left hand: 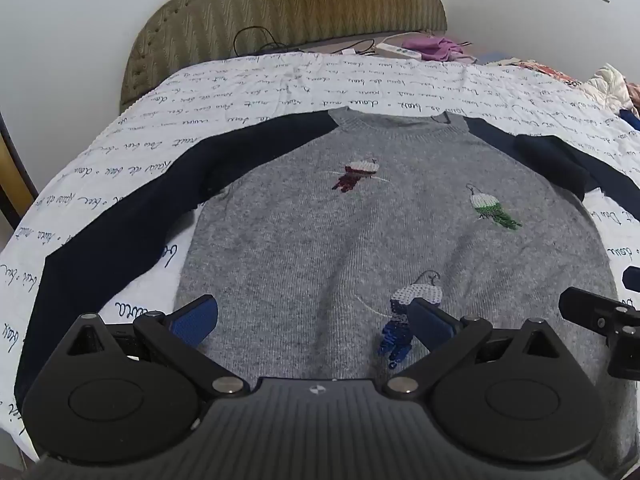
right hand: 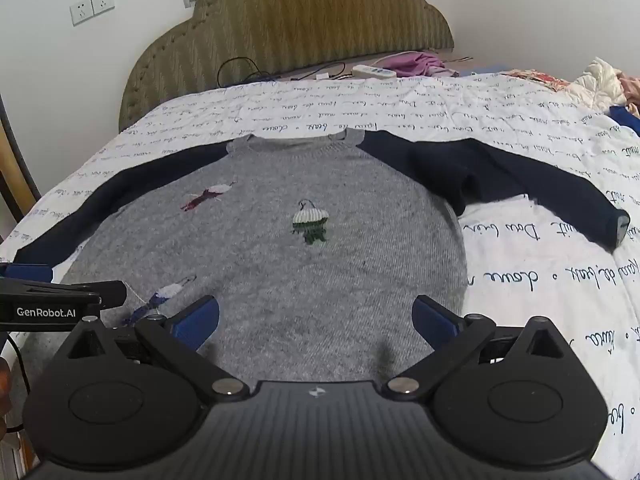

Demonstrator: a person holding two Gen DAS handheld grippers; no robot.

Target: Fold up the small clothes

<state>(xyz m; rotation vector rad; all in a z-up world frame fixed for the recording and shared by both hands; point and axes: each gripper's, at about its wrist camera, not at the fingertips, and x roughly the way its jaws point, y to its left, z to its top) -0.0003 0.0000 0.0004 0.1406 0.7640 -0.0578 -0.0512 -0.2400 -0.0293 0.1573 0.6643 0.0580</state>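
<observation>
Behind the flat sweater (left hand: 360,240), cables (left hand: 256,40) and a power strip (left hand: 400,51) lie.

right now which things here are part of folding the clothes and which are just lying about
For the job:
- grey sweater with navy sleeves
- left gripper, jaws open
- right gripper, jaws open

Lying about:
- power strip
- purple cloth
- black cable
- clothes heap
</observation>
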